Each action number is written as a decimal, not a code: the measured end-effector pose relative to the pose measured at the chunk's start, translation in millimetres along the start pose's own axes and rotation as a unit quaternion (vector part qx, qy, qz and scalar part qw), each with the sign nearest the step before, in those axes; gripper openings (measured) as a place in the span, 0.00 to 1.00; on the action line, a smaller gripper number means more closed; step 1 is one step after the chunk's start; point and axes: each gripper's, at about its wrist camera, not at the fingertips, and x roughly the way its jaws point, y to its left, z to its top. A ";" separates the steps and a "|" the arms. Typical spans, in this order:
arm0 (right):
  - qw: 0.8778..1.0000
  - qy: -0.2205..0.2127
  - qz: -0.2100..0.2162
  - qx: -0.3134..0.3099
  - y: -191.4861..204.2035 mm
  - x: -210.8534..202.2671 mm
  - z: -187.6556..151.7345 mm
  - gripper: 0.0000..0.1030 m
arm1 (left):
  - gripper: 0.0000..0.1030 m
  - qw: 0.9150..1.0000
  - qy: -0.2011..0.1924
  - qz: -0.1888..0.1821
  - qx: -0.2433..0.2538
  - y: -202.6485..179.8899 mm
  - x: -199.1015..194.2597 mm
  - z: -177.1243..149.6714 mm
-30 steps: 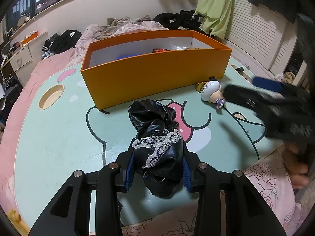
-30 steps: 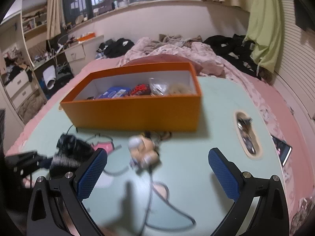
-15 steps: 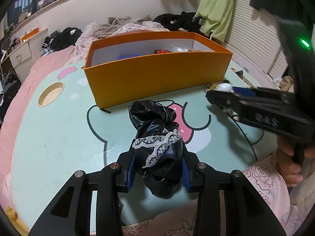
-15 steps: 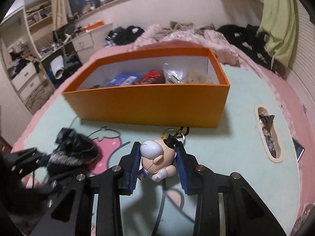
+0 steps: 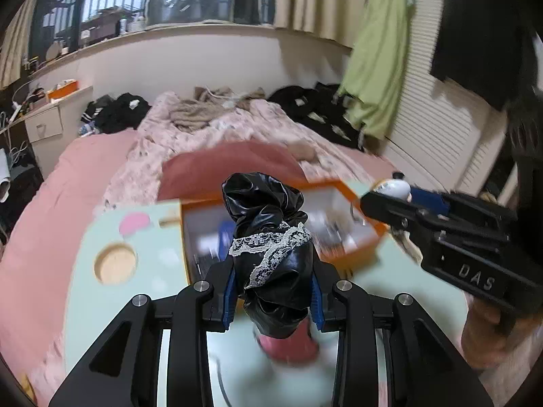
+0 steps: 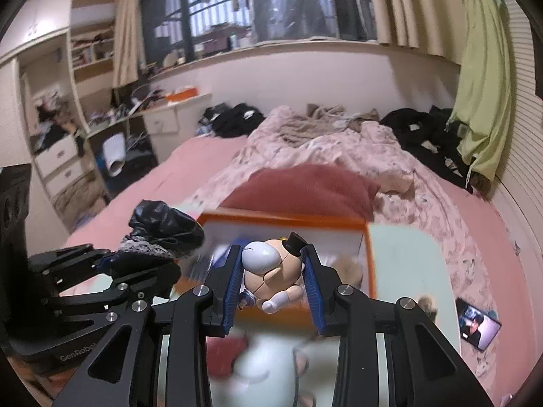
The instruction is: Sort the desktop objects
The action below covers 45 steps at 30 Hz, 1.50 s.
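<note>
Since a second ago I have lifted both loads off the mint counter (image 5: 88, 285); each now hangs in the air in front of the orange box (image 6: 368, 264). On the left, my left gripper (image 5: 271, 291) has its fingers clenched on the black bundle with lace trim (image 5: 271, 237), which stands upright between the blue pads. To its right, my right gripper (image 6: 273, 283) has its fingers grasping the small doll with a top hat (image 6: 271, 271), held tilted, head up. The box beneath is motion-blurred, so I cannot make out its contents. Farther right, a phone (image 6: 478, 327) lies on the pink bed.
</note>
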 end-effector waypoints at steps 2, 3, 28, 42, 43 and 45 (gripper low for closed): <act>1.000 0.004 -0.014 0.003 -3.8 17.2 5.8 0.33 | 0.35 1.000 0.006 0.006 -0.004 6.3 19.2 13.1; 1.000 0.014 -0.016 0.002 -5.7 30.9 5.9 0.34 | 0.40 1.000 0.016 0.012 -0.010 11.1 32.3 15.6; 0.997 0.034 -0.071 -0.013 -3.7 12.9 -78.2 0.84 | 0.80 0.996 0.066 0.056 -0.020 16.5 34.4 -53.1; 0.985 0.141 -0.093 0.018 -22.9 48.2 -131.5 1.00 | 1.00 0.983 0.145 0.102 -0.039 20.5 71.4 -100.5; 0.985 0.141 -0.094 0.018 -22.7 47.6 -132.0 1.00 | 1.00 0.983 0.145 0.102 -0.038 19.9 71.2 -101.0; 0.984 0.141 -0.102 0.023 -23.2 46.3 -133.4 1.00 | 1.00 0.984 0.144 0.102 -0.037 19.4 71.0 -102.3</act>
